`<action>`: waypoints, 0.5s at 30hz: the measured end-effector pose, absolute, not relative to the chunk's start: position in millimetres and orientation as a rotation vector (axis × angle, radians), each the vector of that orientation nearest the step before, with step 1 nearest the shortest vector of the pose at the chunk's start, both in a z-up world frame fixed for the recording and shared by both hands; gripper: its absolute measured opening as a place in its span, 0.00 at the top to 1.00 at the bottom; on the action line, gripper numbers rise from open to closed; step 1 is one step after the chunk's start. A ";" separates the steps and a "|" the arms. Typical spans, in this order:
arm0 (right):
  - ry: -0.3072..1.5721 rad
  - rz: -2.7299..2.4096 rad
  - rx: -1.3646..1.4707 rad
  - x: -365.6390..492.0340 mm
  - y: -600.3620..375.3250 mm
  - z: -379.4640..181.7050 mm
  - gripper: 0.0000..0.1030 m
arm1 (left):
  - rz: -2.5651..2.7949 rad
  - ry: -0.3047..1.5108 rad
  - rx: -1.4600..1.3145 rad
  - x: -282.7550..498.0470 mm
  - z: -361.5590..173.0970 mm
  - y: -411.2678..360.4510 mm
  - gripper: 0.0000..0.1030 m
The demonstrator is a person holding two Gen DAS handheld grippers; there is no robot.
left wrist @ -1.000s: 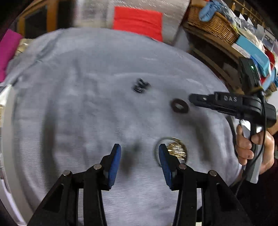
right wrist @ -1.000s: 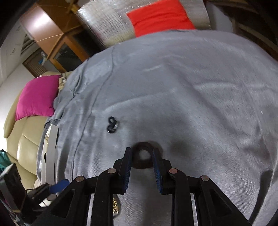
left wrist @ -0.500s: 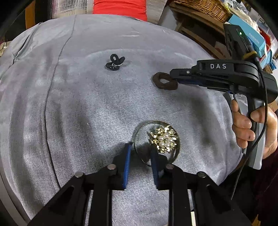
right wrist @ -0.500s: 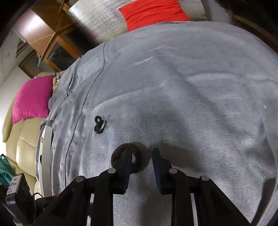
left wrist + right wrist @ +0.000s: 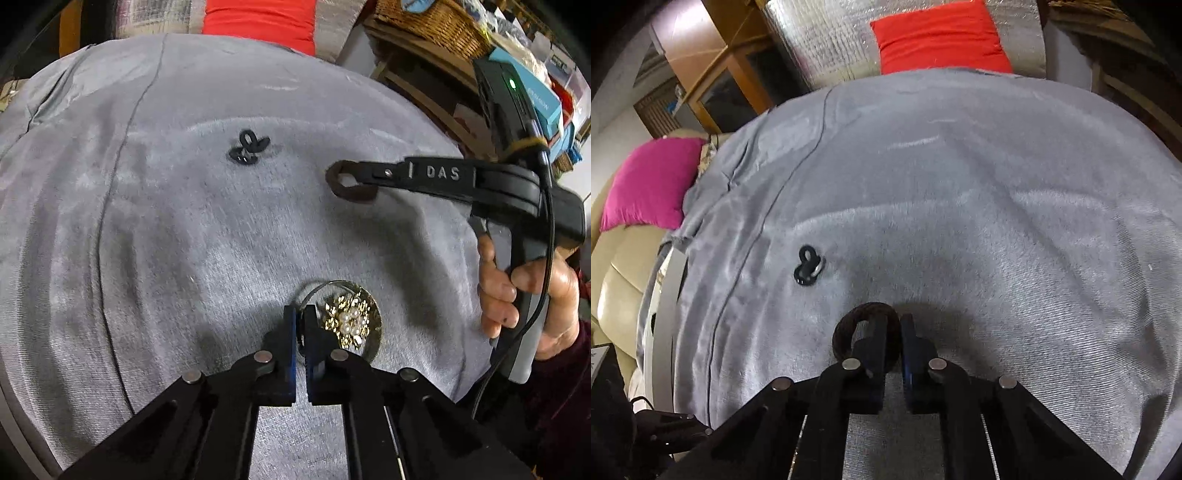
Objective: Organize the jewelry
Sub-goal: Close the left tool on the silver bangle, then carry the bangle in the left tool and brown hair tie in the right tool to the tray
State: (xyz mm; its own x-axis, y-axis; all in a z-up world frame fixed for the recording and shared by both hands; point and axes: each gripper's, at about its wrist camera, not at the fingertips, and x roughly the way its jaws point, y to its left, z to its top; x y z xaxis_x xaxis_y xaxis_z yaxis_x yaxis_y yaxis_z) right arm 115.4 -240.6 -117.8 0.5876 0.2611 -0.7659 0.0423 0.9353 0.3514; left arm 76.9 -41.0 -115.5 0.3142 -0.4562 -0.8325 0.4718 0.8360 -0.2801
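a: grey fuzzy cloth covers the whole table, and both claws have just squeezed in. a second ago they were wide open.

b: what do they hold?

a: the left claw is pinched on the near left rim of the small round clear glass dish. the gold and pearl brooch sits inside it. the right claw is closed on the right side of the dark brown fuzzy hair ring, with one finger poked through the hole.

b: so what does that mean?

a: i think the ring can now be lifted and brought over, while the dish is held steady.

b: and the little black loopy hair tie?

a: it lies alone, far and to the left, not touched.

b: do the two views differ?

a: yes. the left view shows the dish, the brooch and the hand on the right handle. the right view misses the dish, but shows the finger through the ring and a pink cushion far left.
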 end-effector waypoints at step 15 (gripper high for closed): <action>0.879 0.136 0.394 108.4 -245.3 -103.6 0.93 | -0.576 0.985 -0.171 87.6 -86.2 6.9 0.96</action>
State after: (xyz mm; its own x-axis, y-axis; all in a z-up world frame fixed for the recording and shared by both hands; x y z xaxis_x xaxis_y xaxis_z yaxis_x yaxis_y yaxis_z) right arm 108.4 -245.3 -103.6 0.6348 0.2758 -0.7218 0.0443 0.9196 0.3904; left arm 87.6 6.9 -86.2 0.4179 -0.5320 -0.7364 0.3814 0.8385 -0.3893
